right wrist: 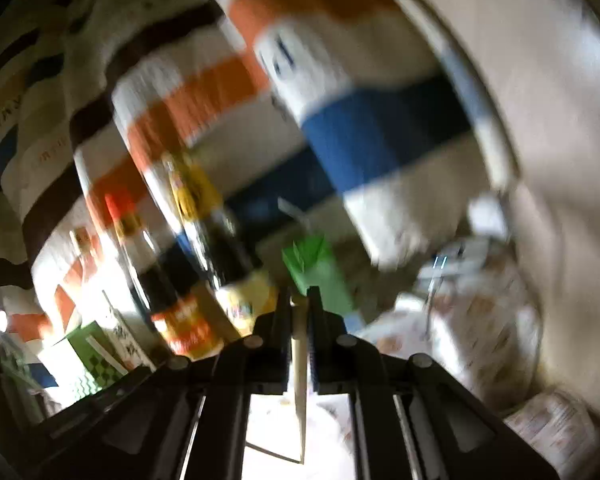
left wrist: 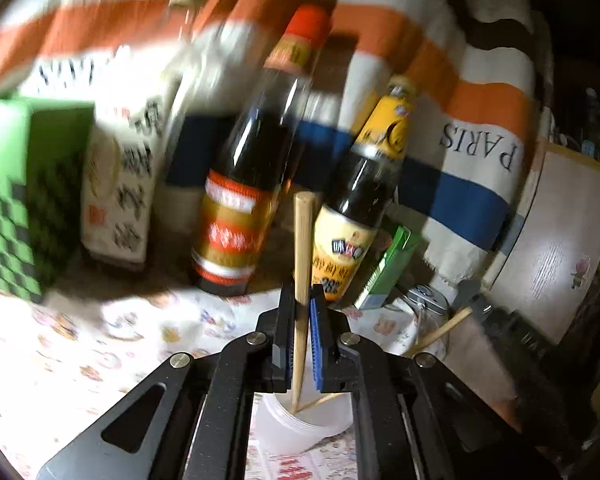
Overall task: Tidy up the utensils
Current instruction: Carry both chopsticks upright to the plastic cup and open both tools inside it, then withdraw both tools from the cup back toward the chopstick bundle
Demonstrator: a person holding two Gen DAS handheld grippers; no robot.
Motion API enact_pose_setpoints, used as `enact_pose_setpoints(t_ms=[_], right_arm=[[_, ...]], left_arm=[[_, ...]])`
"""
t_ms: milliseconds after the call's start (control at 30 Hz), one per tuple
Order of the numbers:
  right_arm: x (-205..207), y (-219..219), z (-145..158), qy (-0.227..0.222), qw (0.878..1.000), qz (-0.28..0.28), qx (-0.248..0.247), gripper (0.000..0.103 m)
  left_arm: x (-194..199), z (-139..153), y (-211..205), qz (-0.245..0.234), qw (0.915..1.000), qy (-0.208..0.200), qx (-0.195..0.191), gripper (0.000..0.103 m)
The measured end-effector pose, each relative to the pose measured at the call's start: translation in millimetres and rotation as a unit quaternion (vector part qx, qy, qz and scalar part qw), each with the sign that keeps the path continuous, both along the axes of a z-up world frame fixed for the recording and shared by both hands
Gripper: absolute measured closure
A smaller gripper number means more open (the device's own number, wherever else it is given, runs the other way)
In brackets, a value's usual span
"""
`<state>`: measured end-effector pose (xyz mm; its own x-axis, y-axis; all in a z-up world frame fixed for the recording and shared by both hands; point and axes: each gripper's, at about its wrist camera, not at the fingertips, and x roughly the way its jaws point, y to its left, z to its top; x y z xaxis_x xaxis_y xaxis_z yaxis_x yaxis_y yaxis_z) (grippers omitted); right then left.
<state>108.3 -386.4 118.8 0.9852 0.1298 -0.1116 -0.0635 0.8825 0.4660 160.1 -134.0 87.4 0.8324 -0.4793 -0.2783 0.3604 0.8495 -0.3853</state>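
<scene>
Wooden and pale, a single round chopstick (left wrist: 303, 280) stands nearly upright between the jaws of our left gripper (left wrist: 302, 300), whose blue ribbed pads (left wrist: 315, 344) are clamped on it about midway along. Its blunt end rises above the jaws, and its thin tip reaches down toward a translucent white plastic cup (left wrist: 300, 424) seen below the gripper, where a second thin stick (left wrist: 320, 400) lies slanted across the rim. Whether the tip touches the cup we cannot tell.

Our right gripper (right wrist: 300, 300) has its jaws together on a pale, thin utensil (right wrist: 299, 372) that hangs down between them; blur keeps us from saying more of its kind. From the left wrist view we see it as a tan stick (left wrist: 446, 328) slanting out of the dark gripper at lower right.

Just beyond our left jaws stand two dark sauce bottles: one with a red cap and red-and-gold label (left wrist: 252, 160), one with a yellow label and yellow neck (left wrist: 364, 192). A small green carton (left wrist: 388, 268) leans beside the yellow one. Farther left are a white box with black characters (left wrist: 120, 184) and a green chequered box (left wrist: 20, 200). All rest on a worktop covered with a white cartoon-print cloth (left wrist: 80, 352), before a striped orange, white and blue fabric (left wrist: 460, 152) lettered PARIS.
</scene>
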Motion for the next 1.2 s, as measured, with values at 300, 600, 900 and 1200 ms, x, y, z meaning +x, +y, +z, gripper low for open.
enact_pose_setpoints(t_ms=[300,600,900,1200], right_arm=[[28.1,-8.2,-23.6,0.066,0.997,0.023,0.029,0.097],[42.4,-21.6,-29.5,0.111,0.993,0.023,0.032,0.094],[56.5,-25.7,-35.9,0.172,0.983,0.049,0.03,0.059],[40.5,-12.7,-16.4,0.208,0.974,0.069,-0.063,0.038]], left_arm=[[28.5,-29.1,-5.7,0.0,0.997,0.073,0.026,0.097],[39.5,-35.2,-23.4,0.022,0.9943,0.069,0.079,0.095],[27.9,-19.5,-21.6,0.064,0.9915,0.04,0.106,0.04],[-31.5,14.1,23.0,0.131,0.9794,0.002,0.153,0.008]])
